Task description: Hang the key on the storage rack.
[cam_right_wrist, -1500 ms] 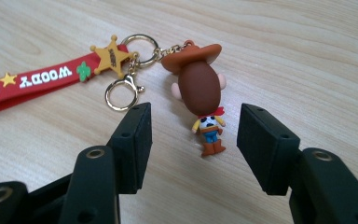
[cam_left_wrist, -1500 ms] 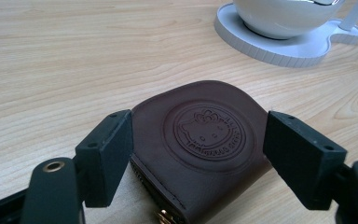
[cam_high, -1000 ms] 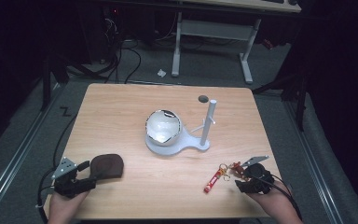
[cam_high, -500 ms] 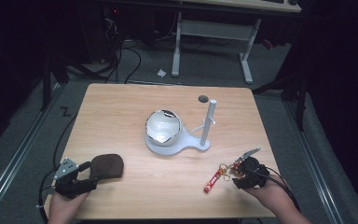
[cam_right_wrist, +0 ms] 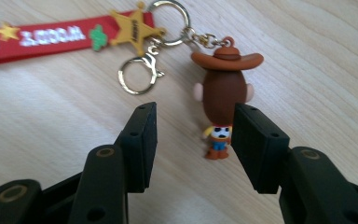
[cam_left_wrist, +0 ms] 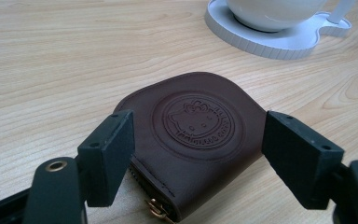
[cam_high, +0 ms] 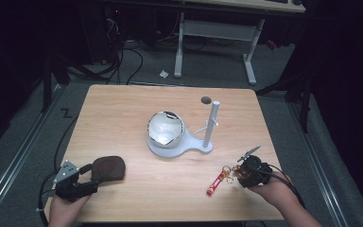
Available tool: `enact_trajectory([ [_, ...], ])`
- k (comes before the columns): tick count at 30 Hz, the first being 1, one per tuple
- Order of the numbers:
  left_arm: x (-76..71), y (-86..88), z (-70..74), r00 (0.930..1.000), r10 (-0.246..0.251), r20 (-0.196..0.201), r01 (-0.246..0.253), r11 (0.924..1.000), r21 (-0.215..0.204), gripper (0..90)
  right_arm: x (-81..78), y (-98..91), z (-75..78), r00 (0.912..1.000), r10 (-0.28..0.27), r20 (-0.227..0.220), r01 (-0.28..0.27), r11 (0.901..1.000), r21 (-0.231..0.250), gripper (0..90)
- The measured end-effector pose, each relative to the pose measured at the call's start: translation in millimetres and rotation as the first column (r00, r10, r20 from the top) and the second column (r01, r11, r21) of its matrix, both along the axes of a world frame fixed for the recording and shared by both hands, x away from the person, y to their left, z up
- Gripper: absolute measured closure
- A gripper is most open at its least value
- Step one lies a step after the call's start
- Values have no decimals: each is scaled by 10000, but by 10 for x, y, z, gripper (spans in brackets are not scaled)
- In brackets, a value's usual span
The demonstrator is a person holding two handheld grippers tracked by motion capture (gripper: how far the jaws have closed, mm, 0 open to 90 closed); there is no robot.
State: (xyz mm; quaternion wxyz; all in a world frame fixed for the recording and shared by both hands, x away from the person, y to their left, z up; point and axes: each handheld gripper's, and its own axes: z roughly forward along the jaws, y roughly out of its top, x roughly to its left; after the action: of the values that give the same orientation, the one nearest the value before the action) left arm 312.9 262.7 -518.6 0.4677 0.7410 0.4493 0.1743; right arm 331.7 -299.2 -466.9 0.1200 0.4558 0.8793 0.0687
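Both jaws of the right gripper (cam_right_wrist: pixel 191 140), just narrowing yet unclamped, flanked the cowboy figure (cam_right_wrist: pixel 223 105) of the keychain (cam_high: pixel 220 178) on the table (cam_high: pixel 123 113), apparently for pickup, while the left gripper (cam_left_wrist: pixel 196 158) straddled the brown coin pouch (cam_left_wrist: pixel 193 140), spread.

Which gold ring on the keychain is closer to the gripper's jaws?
The lower gold ring, the one with the clasp lying below the yellow star. It sits just beyond the right gripper; the other ring lies farther off, beside the star.
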Motion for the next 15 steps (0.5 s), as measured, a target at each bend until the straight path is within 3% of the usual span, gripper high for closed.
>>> enact_trajectory([
  [15,11,31,-8,10000,-3,-30,3,10000,-96,257,181,0,-98,9995,-256,-161,253,9995,-185,524],
])
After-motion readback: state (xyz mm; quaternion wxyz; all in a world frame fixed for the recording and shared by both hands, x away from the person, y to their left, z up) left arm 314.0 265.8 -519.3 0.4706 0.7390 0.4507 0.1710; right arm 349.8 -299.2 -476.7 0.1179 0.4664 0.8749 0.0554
